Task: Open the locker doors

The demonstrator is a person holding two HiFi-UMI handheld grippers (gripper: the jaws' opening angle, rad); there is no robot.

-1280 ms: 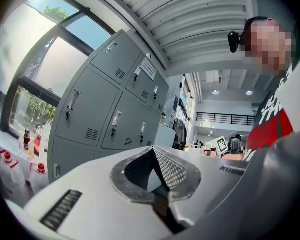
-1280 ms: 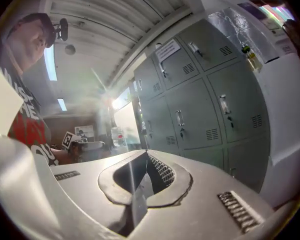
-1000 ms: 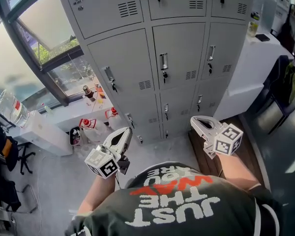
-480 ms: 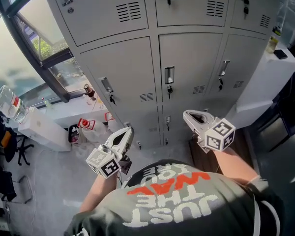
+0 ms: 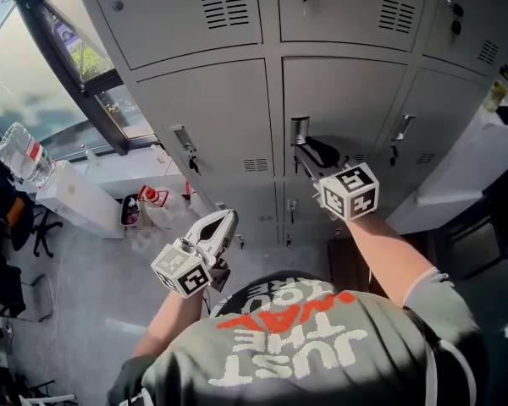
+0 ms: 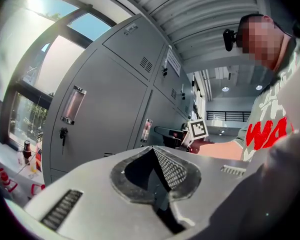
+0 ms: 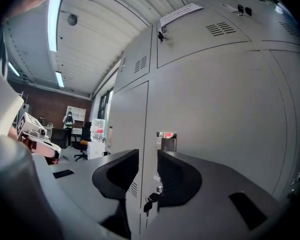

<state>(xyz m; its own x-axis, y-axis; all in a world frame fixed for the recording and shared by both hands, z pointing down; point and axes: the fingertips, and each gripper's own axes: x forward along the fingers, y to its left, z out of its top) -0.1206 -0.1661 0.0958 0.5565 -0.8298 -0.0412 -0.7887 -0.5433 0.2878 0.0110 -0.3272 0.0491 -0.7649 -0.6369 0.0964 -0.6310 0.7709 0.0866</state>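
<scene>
Doors (image 5: 212, 112) flat grey metal; slotted vents (image 5: 256, 165), chrome handle (image 5: 300, 128).

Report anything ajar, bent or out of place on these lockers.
Nothing stands out: every door in view sits shut and flush, with keys hanging on several.

Handle (image 7: 167, 142) on middle locker door (image 7: 215, 124), key (image 7: 150, 200) just below.
</scene>
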